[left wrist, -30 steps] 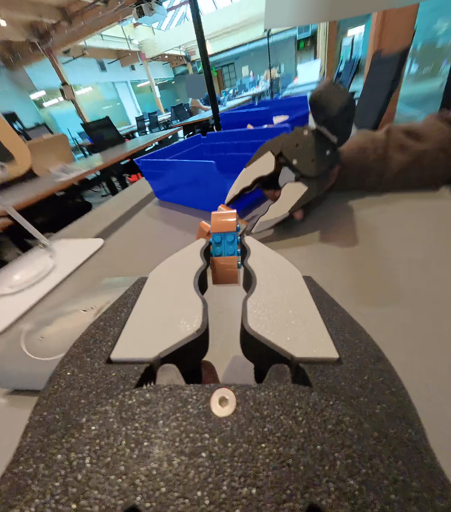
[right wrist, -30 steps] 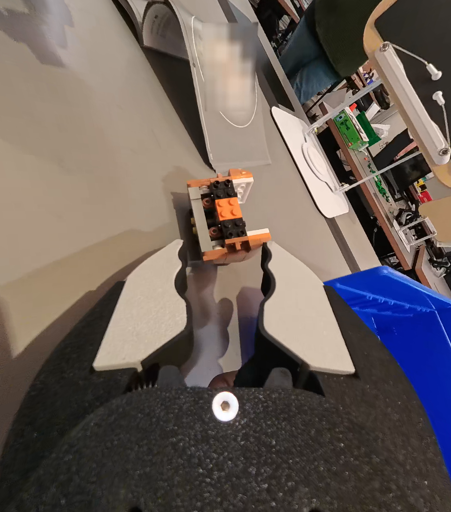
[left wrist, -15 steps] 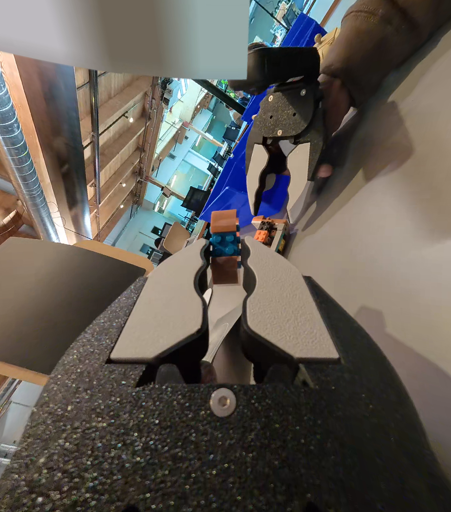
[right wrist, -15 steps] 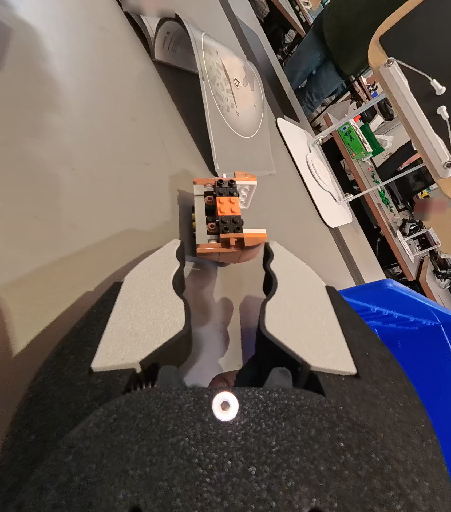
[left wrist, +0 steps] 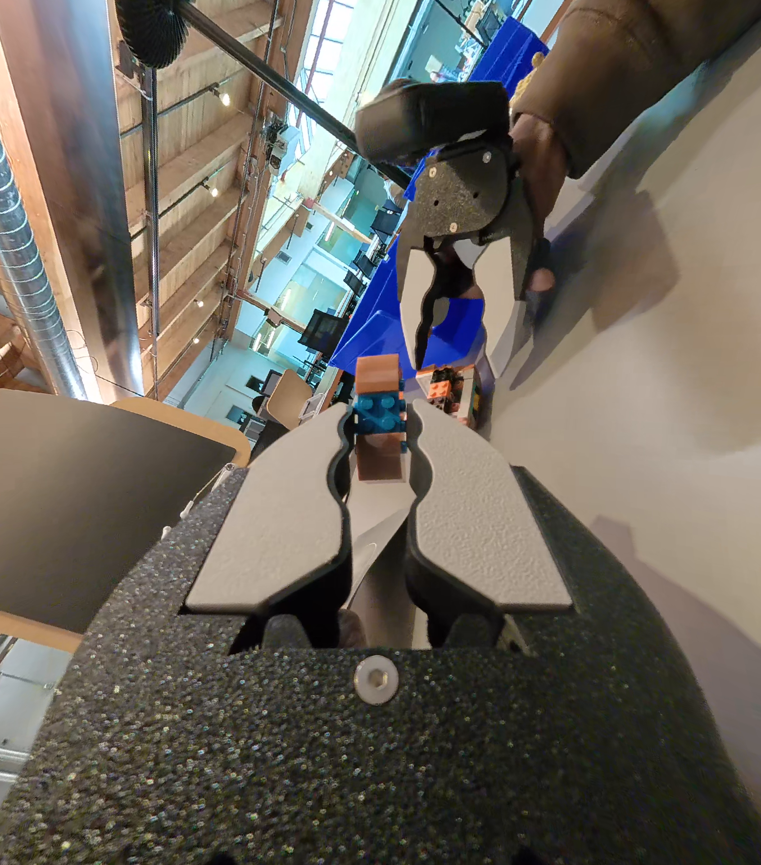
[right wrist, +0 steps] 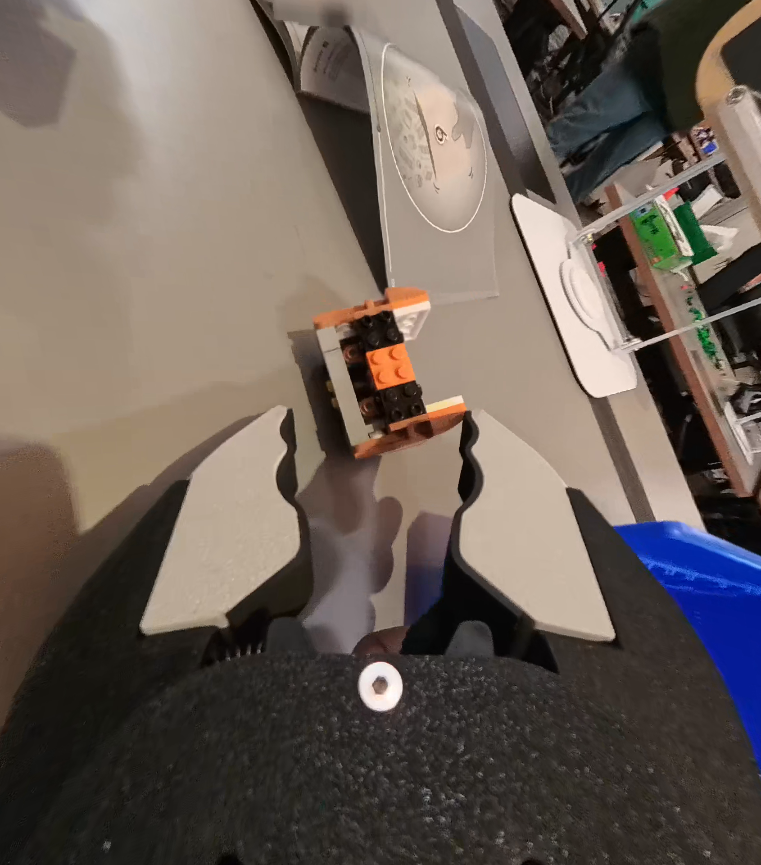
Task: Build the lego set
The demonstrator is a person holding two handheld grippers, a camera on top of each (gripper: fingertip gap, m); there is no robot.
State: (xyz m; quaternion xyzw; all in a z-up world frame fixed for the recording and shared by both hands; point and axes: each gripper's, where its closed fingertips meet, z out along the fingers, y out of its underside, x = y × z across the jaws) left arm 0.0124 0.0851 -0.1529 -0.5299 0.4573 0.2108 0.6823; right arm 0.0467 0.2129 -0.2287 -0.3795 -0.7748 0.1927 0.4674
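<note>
Right, the left claw [left wrist: 379,423] is clamped on a small blue-and-brown brick piece [left wrist: 379,418] held off the desk [left wrist: 650,421], while the right claw [right wrist: 376,428] stands spread just short of the orange-and-black lego build [right wrist: 385,372] lying on the desk. Joining looks next: steady the build, then line up studs. Beyond, the open booklet [right wrist: 435,154] and blue bin [right wrist: 720,655] crowd one side; the other looks open.
</note>
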